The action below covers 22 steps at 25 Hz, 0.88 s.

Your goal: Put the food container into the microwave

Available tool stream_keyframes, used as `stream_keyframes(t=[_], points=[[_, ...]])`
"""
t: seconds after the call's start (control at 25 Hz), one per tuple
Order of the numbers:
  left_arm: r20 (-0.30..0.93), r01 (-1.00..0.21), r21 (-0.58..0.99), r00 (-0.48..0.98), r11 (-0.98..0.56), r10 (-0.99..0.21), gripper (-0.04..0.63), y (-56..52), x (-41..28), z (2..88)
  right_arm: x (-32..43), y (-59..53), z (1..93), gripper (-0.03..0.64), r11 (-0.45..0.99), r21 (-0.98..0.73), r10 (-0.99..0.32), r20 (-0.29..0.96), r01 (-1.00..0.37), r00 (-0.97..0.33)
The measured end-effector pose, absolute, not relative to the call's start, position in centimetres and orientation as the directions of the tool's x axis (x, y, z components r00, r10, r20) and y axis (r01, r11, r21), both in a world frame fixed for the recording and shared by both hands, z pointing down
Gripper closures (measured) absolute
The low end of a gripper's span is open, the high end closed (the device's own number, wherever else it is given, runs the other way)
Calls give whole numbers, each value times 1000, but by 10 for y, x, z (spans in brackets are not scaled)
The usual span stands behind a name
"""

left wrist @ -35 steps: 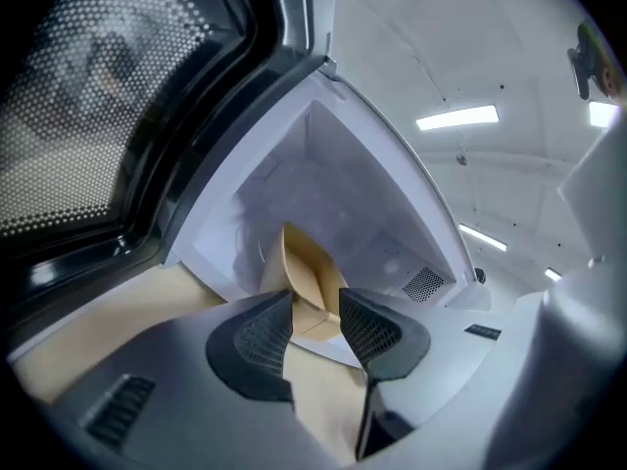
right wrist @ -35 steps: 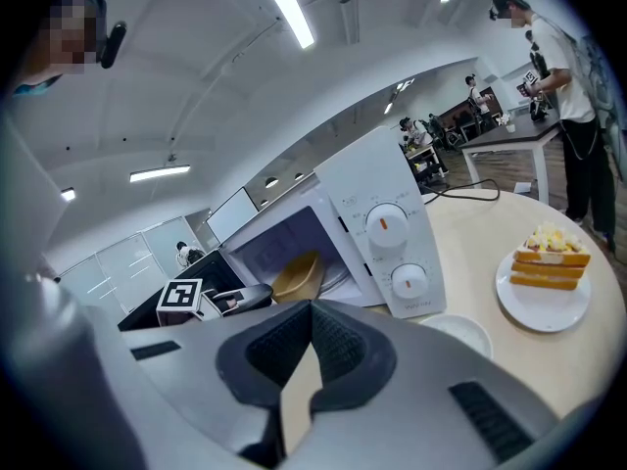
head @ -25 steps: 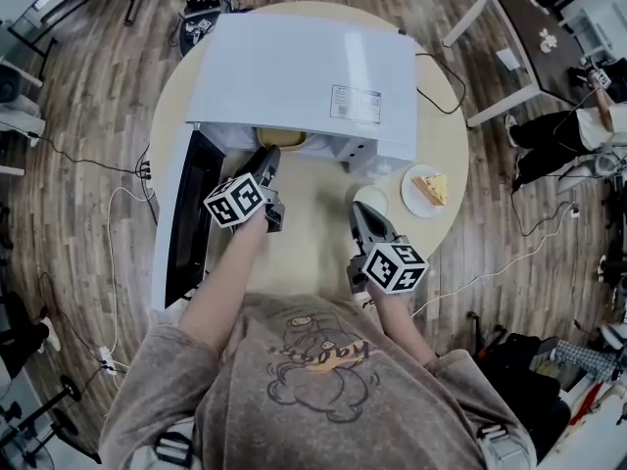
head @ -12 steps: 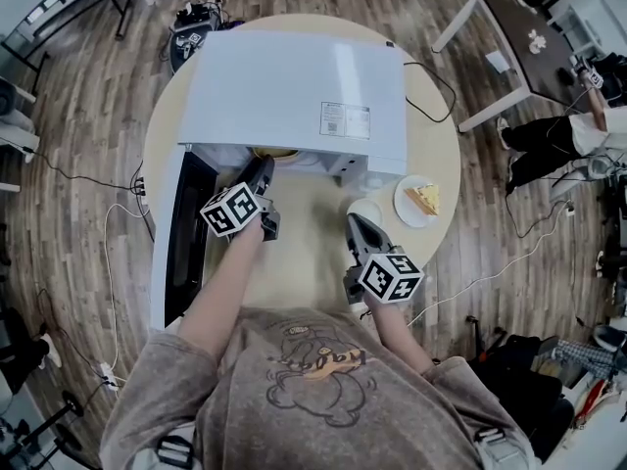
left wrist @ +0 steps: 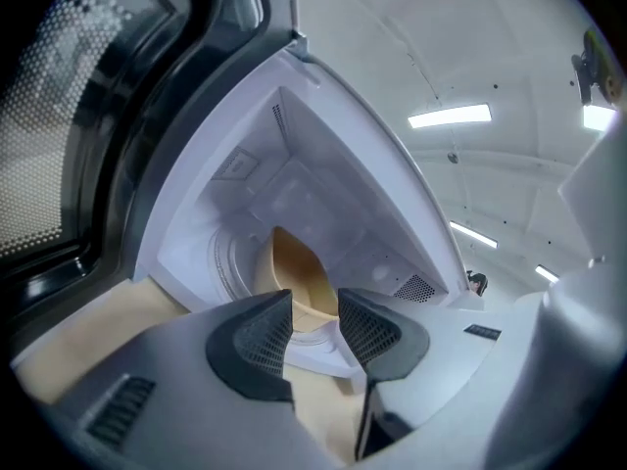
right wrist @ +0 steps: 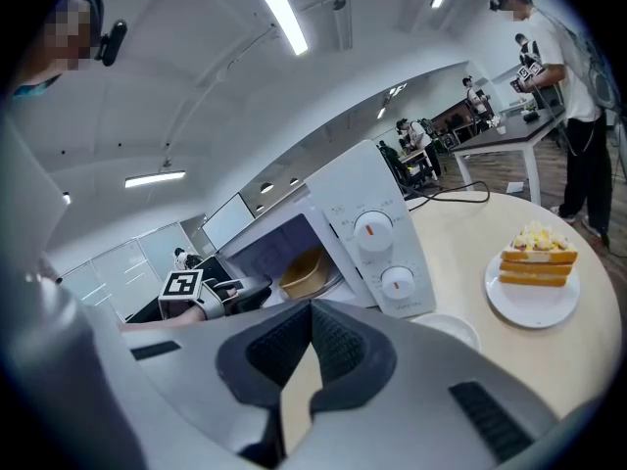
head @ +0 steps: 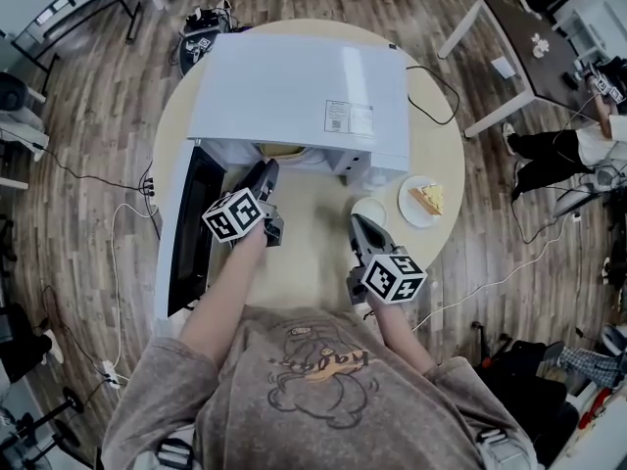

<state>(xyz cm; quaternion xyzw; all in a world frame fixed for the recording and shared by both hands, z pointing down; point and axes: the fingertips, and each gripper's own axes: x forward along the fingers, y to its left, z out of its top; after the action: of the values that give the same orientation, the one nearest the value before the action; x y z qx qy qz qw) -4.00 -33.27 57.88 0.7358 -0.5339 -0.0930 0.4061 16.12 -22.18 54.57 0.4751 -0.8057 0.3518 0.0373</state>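
The tan food container (left wrist: 294,277) sits inside the microwave (head: 294,86) on the turntable (left wrist: 230,262). At the microwave's mouth the left gripper (left wrist: 315,326) holds its jaws partly apart on nothing. The right gripper (right wrist: 312,346), before the microwave, is closed and empty. The container looks light and thin-walled, likely flexible: pinch its rim gently.

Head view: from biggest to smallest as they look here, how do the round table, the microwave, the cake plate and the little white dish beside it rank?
1. round table
2. microwave
3. cake plate
4. small white dish, which is partly hidden, though it still looks smaller than the plate.
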Motion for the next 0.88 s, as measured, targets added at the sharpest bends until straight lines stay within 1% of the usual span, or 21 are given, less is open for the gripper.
stream_keyframes(t=[0.72, 0.88], points=[[280, -723, 679, 419, -130, -864, 440, -230, -31, 534, 156, -171, 537, 617, 383, -542, -713, 342, -749, -612], [271, -735, 654, 448, -178, -852, 440, -210, -23, 520, 158, -160, 531, 617, 381, -542, -719, 336, -749, -609]])
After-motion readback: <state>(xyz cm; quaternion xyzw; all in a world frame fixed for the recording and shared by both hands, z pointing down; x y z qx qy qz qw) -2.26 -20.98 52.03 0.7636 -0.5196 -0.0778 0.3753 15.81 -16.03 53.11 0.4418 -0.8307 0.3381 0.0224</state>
